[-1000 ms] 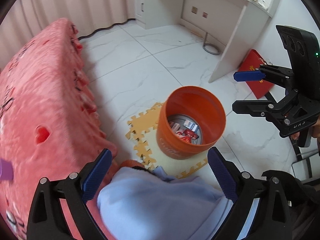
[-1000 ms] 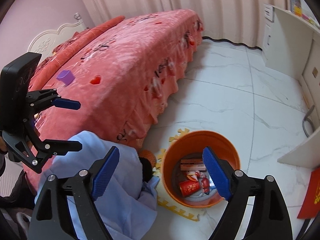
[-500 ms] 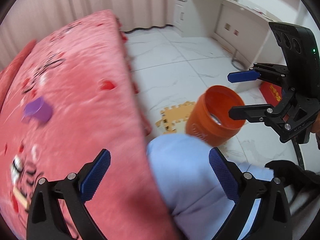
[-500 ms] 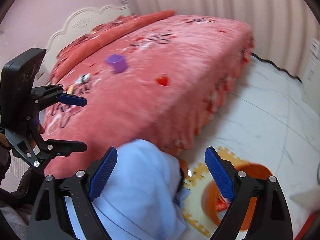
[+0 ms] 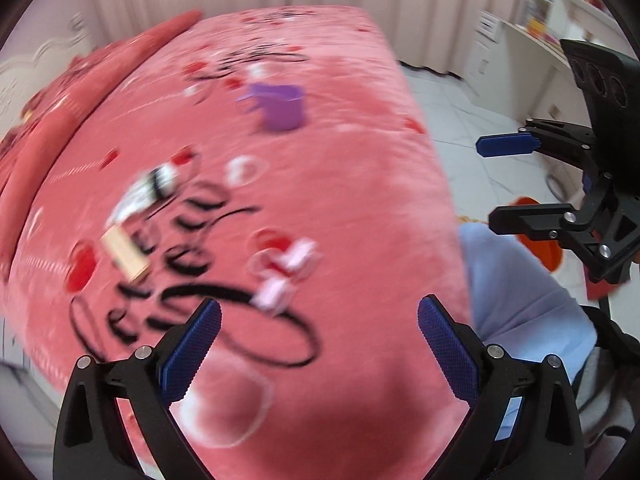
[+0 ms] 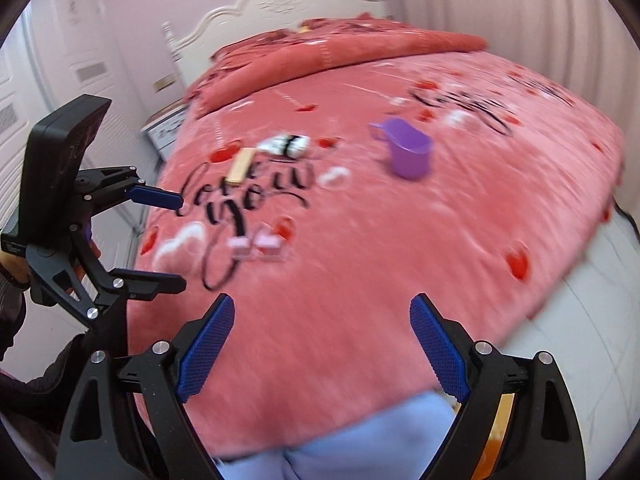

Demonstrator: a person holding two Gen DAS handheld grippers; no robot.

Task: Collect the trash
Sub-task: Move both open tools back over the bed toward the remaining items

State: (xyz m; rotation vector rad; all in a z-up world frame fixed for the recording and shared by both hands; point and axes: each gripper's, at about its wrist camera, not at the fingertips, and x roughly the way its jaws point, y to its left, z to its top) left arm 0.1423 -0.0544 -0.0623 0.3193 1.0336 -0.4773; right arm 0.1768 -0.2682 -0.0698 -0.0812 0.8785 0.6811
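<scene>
Your trash lies on the bed (image 6: 400, 280), on its pink blanket printed with black script and red hearts. You have one purple cup (image 6: 408, 148) upright toward the middle, one tan block (image 6: 239, 168) beside one white-and-black wrapper (image 6: 286, 145) toward the headboard side, and two small pink-and-white pieces (image 6: 256, 246) touching each other, nearest your tongs. Blur hides what these pieces are. The orange bin (image 5: 540, 240) stands on the floor past the bed's corner, mostly hidden behind your right tongs (image 5: 486, 184).

Both of your tongs are spread wide with nothing between the pads. Your left tongs (image 5: 318, 334) hang over the near part of the blanket.

The bed's near edge drops to white marble floor (image 6: 592, 320). A white headboard (image 6: 280, 4) closes the far end, curtains run behind, and a white desk (image 5: 520, 48) stands against the wall beyond the floor. The blanket around each item lies flat and open. Your light-blue trouser leg (image 5: 516, 292) presses against the bed's edge.
</scene>
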